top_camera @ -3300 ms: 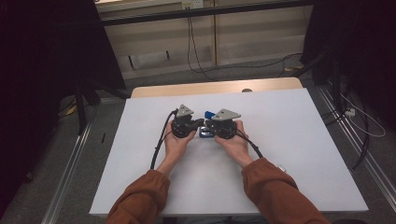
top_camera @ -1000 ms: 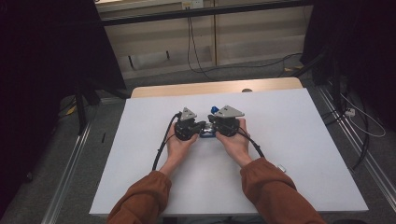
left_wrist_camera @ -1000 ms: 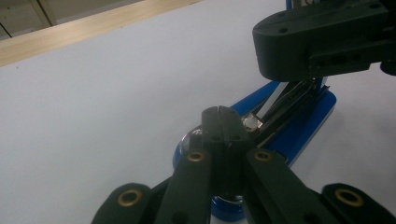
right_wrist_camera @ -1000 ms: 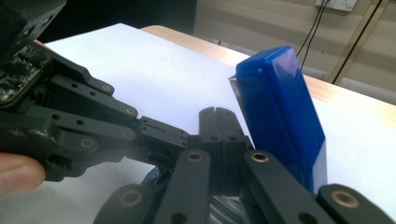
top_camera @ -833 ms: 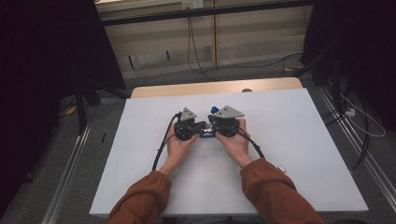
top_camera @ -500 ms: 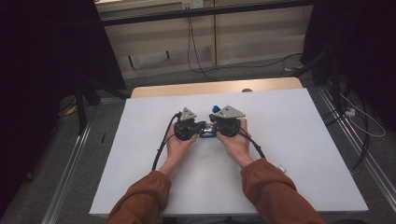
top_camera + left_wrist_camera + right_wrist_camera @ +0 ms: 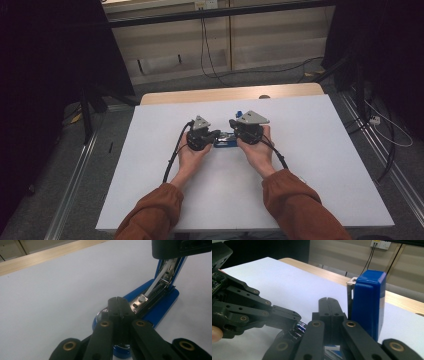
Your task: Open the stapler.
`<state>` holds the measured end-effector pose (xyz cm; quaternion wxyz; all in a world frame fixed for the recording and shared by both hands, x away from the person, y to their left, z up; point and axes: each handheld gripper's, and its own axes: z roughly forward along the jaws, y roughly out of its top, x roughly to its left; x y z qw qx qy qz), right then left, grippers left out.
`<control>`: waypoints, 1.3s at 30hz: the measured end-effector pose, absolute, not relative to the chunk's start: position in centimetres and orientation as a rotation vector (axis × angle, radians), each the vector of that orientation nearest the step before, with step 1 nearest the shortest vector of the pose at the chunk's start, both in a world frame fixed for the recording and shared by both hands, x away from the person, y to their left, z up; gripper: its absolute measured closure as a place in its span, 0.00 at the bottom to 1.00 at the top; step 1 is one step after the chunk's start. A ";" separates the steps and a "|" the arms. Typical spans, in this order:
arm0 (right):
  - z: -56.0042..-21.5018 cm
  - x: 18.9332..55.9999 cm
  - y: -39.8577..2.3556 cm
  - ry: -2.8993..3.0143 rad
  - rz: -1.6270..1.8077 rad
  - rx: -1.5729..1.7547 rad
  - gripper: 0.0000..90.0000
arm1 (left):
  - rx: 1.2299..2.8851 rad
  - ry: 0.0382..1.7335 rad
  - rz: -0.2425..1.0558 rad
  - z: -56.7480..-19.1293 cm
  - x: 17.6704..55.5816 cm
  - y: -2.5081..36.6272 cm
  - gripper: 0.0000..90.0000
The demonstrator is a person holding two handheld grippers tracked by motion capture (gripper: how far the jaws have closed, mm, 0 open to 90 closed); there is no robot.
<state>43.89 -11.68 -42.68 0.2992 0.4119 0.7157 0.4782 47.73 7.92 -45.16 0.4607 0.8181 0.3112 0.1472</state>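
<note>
White, matte table sheet (image 7: 150, 165) over a pale wood tabletop (image 7: 200, 95), grey floor with black cables (image 7: 210, 45) beyond, nothing standing between the 2 grippers and their work. Blue plastic stapler (image 7: 160, 307), lying mid-table between both hands, its lid (image 7: 368, 305) swung upright to bare the shiny steel magazine (image 7: 147, 297). Left gripper (image 7: 119, 306): black jaws closed, tips pressed on the stapler's front end; right gripper (image 7: 327, 306): jaws closed empty, just beside the raised lid.
</note>
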 end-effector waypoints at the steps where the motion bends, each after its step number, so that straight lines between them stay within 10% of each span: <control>1: -42.7 43.9 -11.7 1.901 1.270 1.094 1.00 | 2.013 0.766 0.362 -45.2 47.7 7.9 1.00; 39: -41.9 43.9 -13.6 1.867 1.277 1.124 1.00 | 2.011 0.757 0.355 -45.2 47.8 8.0 1.00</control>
